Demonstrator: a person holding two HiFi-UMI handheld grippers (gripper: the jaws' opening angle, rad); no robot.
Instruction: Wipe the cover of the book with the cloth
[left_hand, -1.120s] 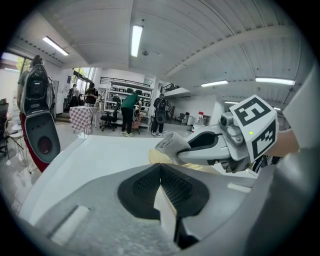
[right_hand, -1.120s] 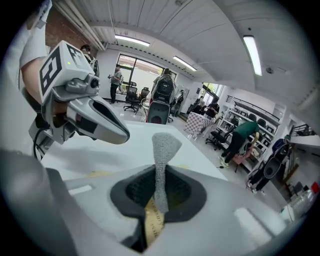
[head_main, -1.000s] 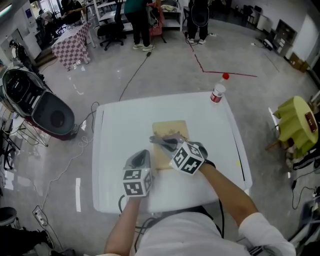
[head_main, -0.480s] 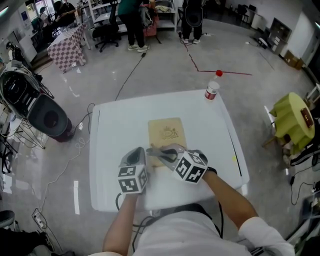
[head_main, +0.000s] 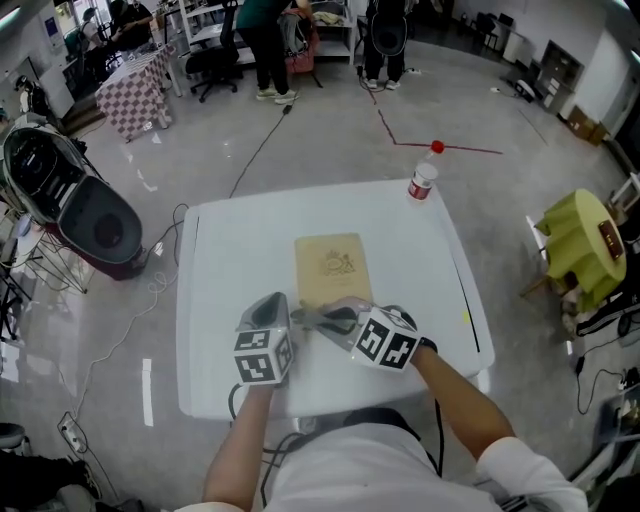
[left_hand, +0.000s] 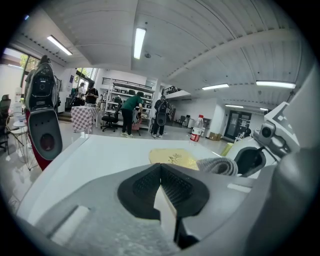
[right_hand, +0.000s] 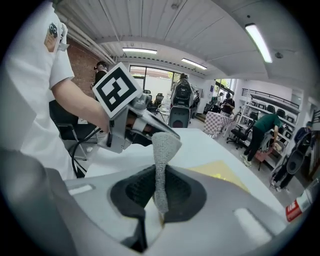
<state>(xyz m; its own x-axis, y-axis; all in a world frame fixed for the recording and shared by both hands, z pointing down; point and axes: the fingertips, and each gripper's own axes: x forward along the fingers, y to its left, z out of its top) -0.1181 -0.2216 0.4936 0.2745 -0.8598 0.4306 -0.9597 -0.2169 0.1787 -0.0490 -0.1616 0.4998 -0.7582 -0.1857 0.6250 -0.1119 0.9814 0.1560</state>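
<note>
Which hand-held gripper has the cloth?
The right hand-held gripper: its jaws pinch the grey cloth. The left hand-held gripper is shut on nothing.

Cloth (right_hand: 161, 150): grey knitted fabric, coarse and ribbed, matt.
Book (head_main: 330, 268): dull tan cover, smooth and card-like, with a darker printed emblem.
Table (head_main: 225, 270): white top, smooth, with a faint sheen.
Left gripper (left_hand: 161, 170): pale grey plastic shell, matt and slightly grainy; black rubbery pads (left_hand: 145, 185) with fine ridges.
Right gripper (right_hand: 159, 190): the same matt grey plastic, with black ridged pads either side of the knit.
Marker cube (head_main: 260, 358): flat black-and-white printed faces, no gloss.
Bottle (head_main: 421, 183): clear glossy plastic, red cap, paper-like label.
Floor (head_main: 320, 140): grey, concrete-looking, polished enough to mirror the ceiling lights.
</note>
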